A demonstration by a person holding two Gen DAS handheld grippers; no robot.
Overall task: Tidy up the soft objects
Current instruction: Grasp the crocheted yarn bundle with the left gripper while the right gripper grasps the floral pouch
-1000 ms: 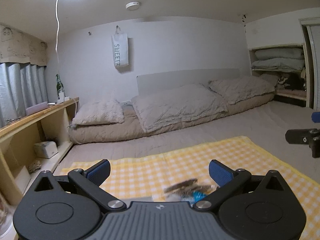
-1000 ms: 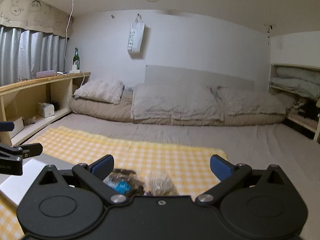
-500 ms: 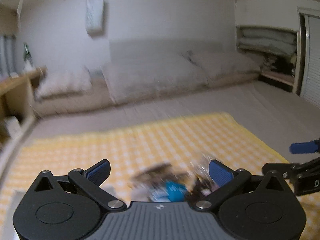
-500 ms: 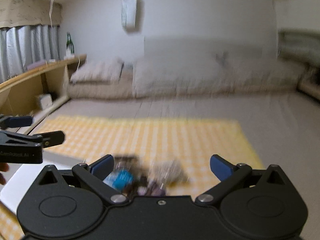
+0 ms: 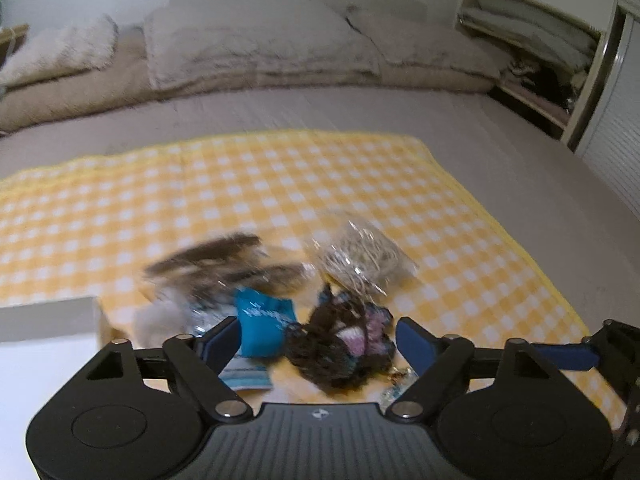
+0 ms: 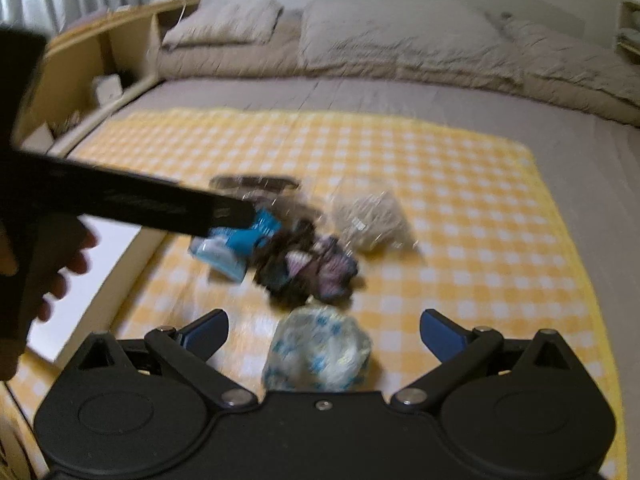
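Soft things lie in a small heap on the yellow checked blanket [image 6: 460, 184], and the blanket is the spot to find everything else from. Near the middle of the blanket sits a dark woolly bundle [image 6: 308, 268] with pink and purple bits. Touching it on the left side is a blue packet [image 6: 240, 240]. A clear bag of pale stuff [image 6: 372, 216] lies just beside the bundle, farther up the blanket. A white bag with blue dots [image 6: 320, 354] lies near the blanket's bottom edge, right in front of the right gripper [image 6: 324, 330]. That gripper's fingers are spread wide and hold nothing. The left gripper [image 5: 318, 338] hangs over the heap with its fingers wide apart too, holding nothing. A white box [image 5: 44, 316] sits at the blanket's left edge.
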